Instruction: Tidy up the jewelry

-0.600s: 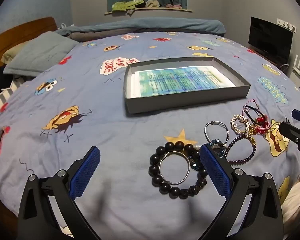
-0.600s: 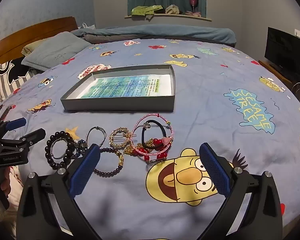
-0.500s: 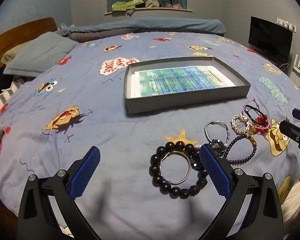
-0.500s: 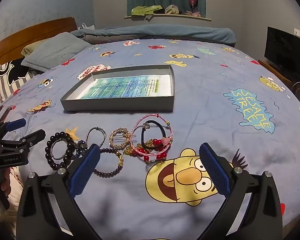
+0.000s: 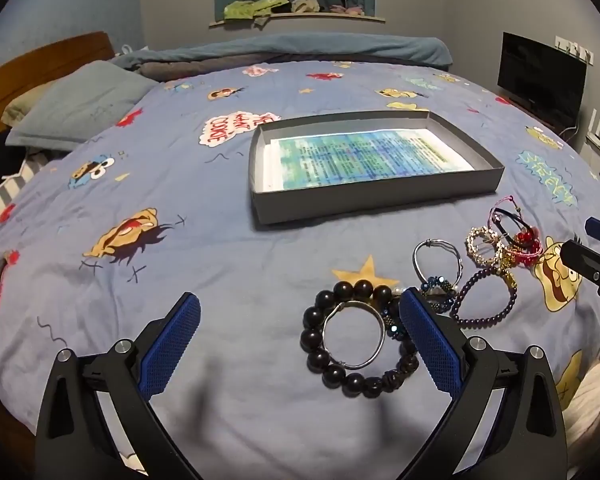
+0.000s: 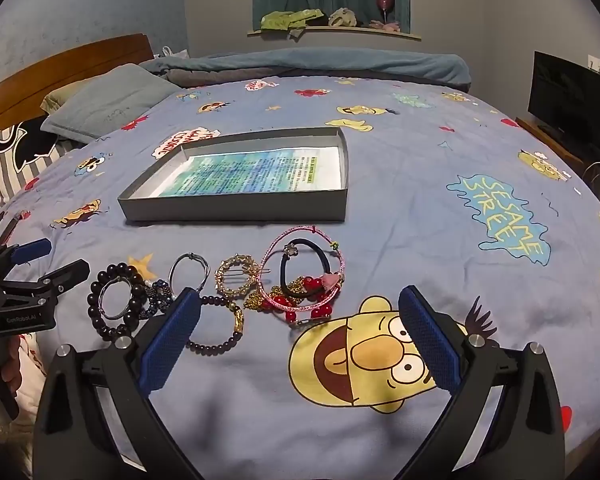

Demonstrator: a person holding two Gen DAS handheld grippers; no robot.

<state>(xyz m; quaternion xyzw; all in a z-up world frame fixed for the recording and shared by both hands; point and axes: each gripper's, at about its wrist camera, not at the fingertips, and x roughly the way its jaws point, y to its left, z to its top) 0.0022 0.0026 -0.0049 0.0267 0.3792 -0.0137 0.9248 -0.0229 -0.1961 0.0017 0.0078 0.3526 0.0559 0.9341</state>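
Nearby, both grippers, left gripper point(image 5: 300, 344) and right gripper point(image 6: 300, 340), spread wide, jewelry point(image 6: 220, 288) before gray tray point(image 6: 236, 210).

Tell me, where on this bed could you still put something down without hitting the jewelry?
Bare sheet lies left of the black bead bracelet, toward the pillow, and right of the grey tray. In front of the tray it is crowded: bracelets run in a row to the pink cord bracelet.

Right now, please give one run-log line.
left gripper: open | right gripper: open | bracelets: on bed | tray: no jewelry

Dim indoor light, soft shadows, strong fisheye warp, dark corners
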